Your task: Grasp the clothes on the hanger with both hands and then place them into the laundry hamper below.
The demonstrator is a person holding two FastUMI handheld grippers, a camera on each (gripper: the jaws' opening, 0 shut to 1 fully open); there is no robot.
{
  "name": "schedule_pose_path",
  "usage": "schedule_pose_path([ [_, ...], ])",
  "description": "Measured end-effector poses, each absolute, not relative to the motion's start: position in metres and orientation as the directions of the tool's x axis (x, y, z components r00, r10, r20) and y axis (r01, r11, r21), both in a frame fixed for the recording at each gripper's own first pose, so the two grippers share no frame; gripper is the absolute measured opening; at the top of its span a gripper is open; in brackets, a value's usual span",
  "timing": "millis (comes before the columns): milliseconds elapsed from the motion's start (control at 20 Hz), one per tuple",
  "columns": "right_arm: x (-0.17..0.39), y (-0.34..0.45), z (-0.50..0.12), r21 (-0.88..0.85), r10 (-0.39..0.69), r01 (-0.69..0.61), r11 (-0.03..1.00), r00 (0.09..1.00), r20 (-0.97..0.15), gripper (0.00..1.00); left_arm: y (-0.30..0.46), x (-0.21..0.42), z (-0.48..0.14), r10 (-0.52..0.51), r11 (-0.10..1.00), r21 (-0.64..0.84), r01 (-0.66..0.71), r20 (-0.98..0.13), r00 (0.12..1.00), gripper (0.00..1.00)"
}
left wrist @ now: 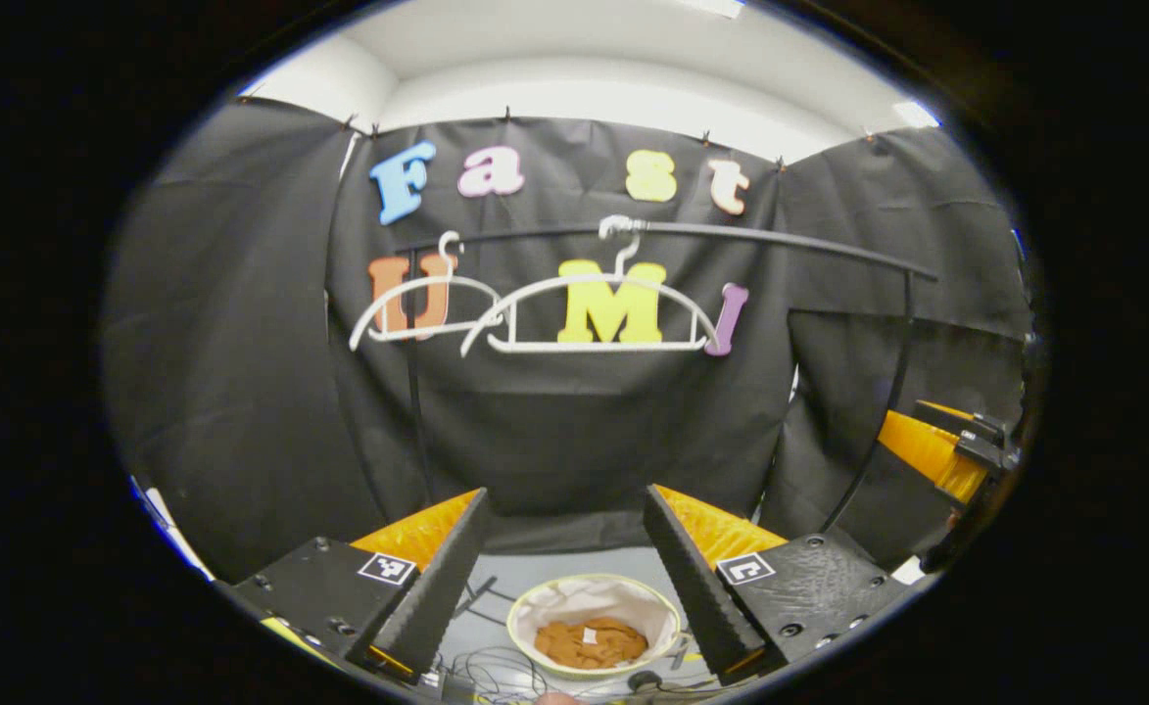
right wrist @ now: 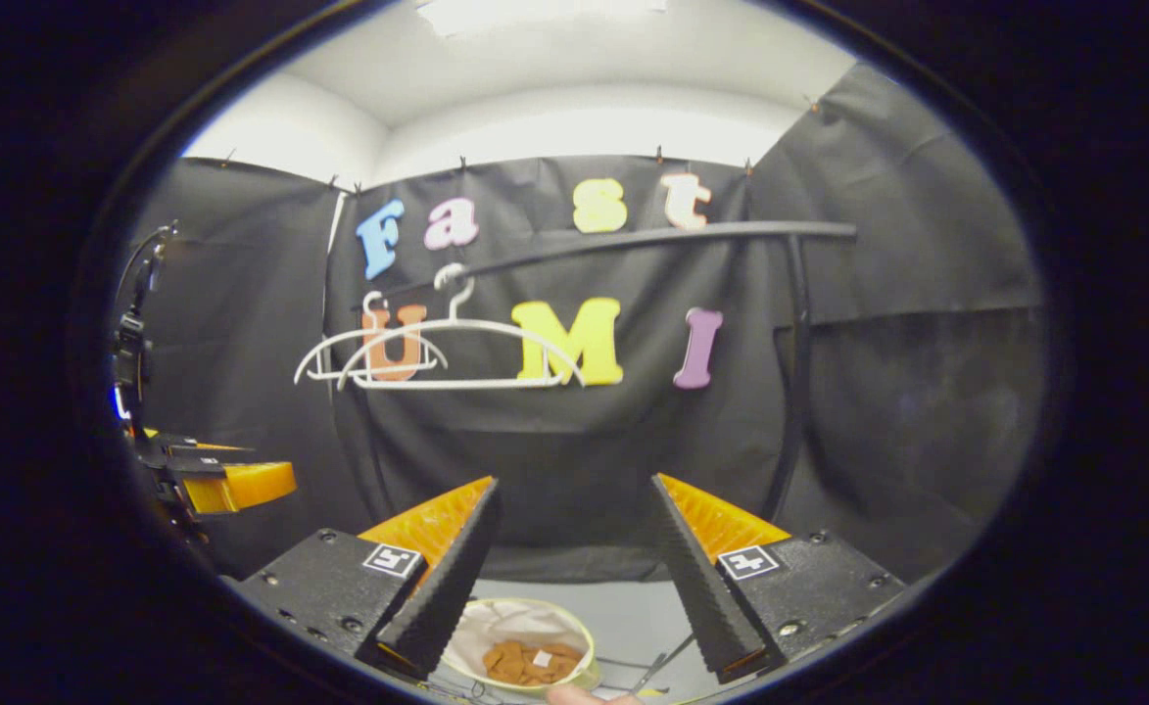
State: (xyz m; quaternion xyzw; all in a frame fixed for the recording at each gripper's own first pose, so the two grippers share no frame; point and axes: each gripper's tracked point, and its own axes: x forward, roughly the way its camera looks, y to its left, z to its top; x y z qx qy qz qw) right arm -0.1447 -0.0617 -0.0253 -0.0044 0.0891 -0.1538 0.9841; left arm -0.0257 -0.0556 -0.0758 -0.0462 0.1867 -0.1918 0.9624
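The clothes, a brown-orange bundle, are seen lying inside the laundry hamper, a round, pale-lined basket on the floor. In the left gripper view the hamper is found at 6 o'clock, low between the fingers of the left gripper, which are spread wide and pinch nothing. In the right gripper view the same hamper is placed at about 7 o'clock of the right gripper, partly hidden behind its left finger; these fingers are likewise spread and empty. Two white hangers are hung bare on the black rail at 12 o'clock, well above both grippers. The task is therefore judged to be essentially done, with only withdrawal left. The bundle's long axis appears to run across the hamper, though it is too small for that to be told with certainty. Neither gripper is clearly nearer. Open room is offered between hamper and rail; loose cables by the hamper's rim at 6 o'clock are to be avoided, as is the rail's upright at 2 o'clock in the right gripper view.
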Motion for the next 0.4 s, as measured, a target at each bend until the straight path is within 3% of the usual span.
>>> schedule_pose_path([
  [150,-0.165,-0.053,0.012,-0.057,-0.302,0.298,0.953,0.951,-0.064,0.99,-0.036,-0.035,-0.038,-0.377,0.924,-0.160,0.346,-0.240,0.895,1.00],
  [200,-0.173,-0.051,0.024,-0.076,-0.303,0.301,0.951,0.952,-0.029,0.92,-0.027,-0.042,-0.018,-0.369,0.927,-0.147,0.345,-0.198,0.908,1.00],
  [250,-0.179,-0.049,0.037,-0.094,-0.308,0.307,0.947,0.951,0.006,0.99,-0.018,-0.045,-0.001,-0.353,0.934,-0.120,0.337,-0.159,0.922,1.00],
  [400,-0.192,-0.039,0.062,-0.106,-0.291,0.300,0.948,0.952,0.093,0.95,-0.008,-0.063,0.034,-0.352,0.934,-0.082,0.348,-0.037,0.935,1.00],
])
